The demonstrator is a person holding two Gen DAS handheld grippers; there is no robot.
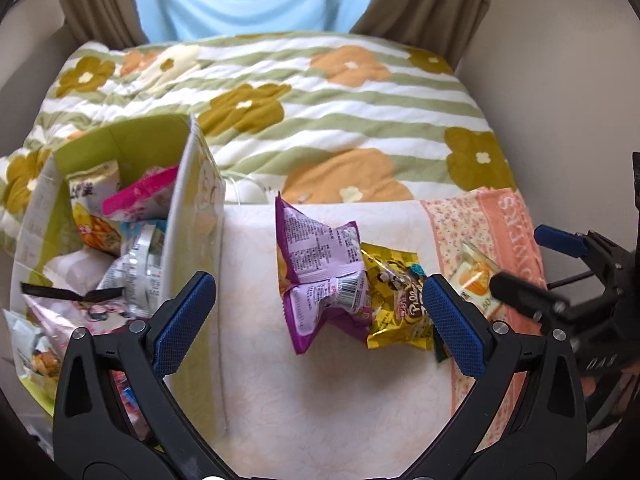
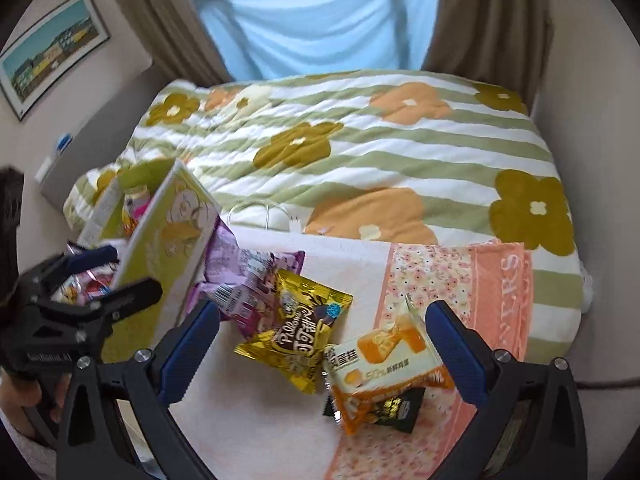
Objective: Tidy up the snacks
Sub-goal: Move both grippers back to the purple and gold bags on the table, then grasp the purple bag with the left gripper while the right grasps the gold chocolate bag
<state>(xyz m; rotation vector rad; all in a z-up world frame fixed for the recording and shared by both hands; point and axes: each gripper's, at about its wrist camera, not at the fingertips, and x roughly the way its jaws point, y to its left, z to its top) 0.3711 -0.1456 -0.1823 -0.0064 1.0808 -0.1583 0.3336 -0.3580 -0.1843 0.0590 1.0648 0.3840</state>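
Observation:
A purple snack bag (image 1: 320,268) (image 2: 236,268) lies on a white cloth, beside a yellow-gold snack bag (image 1: 394,304) (image 2: 296,332). An orange-and-white cake packet (image 2: 384,364) (image 1: 474,280) lies on a small black packet (image 2: 394,410). A green cardboard box (image 1: 192,216) (image 2: 168,240) at the left holds several snack bags (image 1: 132,216). My left gripper (image 1: 316,320) is open and empty above the purple and yellow bags. My right gripper (image 2: 320,344) is open and empty above the yellow bag and cake packet; it also shows in the left wrist view (image 1: 532,264).
The snacks lie on a white cloth (image 1: 312,392) and a pink floral towel (image 2: 472,280) on a bed with a green-striped flower quilt (image 1: 320,112). A white charger cable (image 2: 280,216) lies behind. Brown curtains (image 2: 488,16) and a framed picture (image 2: 52,52) are at the back.

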